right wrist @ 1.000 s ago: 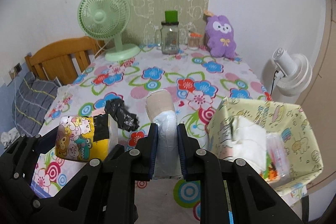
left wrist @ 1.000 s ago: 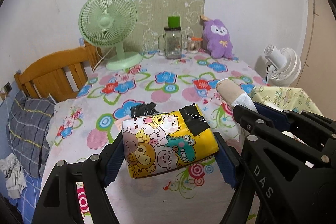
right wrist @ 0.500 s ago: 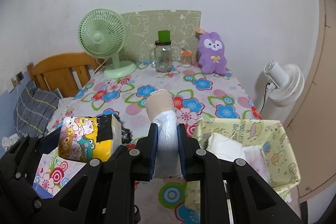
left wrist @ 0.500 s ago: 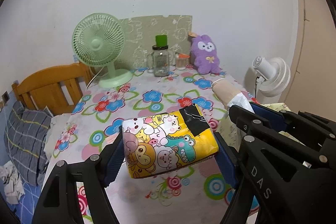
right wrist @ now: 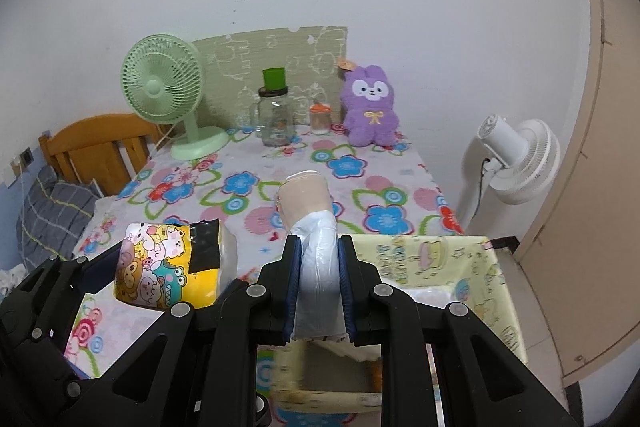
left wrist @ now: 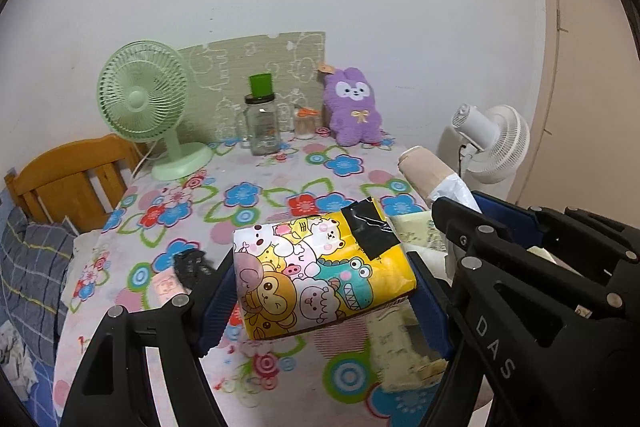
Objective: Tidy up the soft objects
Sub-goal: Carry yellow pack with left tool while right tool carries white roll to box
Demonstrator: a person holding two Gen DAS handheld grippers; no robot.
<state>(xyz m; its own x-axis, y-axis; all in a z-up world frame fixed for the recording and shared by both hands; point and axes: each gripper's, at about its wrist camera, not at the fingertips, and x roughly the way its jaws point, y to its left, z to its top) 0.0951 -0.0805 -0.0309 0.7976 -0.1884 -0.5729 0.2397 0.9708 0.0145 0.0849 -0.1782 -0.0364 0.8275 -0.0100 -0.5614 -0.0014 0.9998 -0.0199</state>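
My left gripper (left wrist: 320,291) is shut on a yellow cartoon-print tissue pack (left wrist: 320,267) patched with black tape, held above the floral table (left wrist: 256,195); the pack also shows in the right wrist view (right wrist: 168,267). My right gripper (right wrist: 318,283) is shut on a beige roll in a white plastic bag (right wrist: 316,227), held above a pale yellow fabric storage box (right wrist: 472,267) at the table's front right. The roll also shows in the left wrist view (left wrist: 432,175). A purple plush bunny (right wrist: 372,111) sits at the back.
A green desk fan (left wrist: 148,111), a glass jar with a green cup on it (left wrist: 262,123) and a small jar (left wrist: 305,123) stand at the back. A black crumpled bag (left wrist: 192,265) lies on the table. A white floor fan (right wrist: 516,159) stands right; a wooden bed (right wrist: 96,147) left.
Both grippers have risen and pulled back with their loads. The storage box now lies under the right gripper, and more of the table and wall shows.
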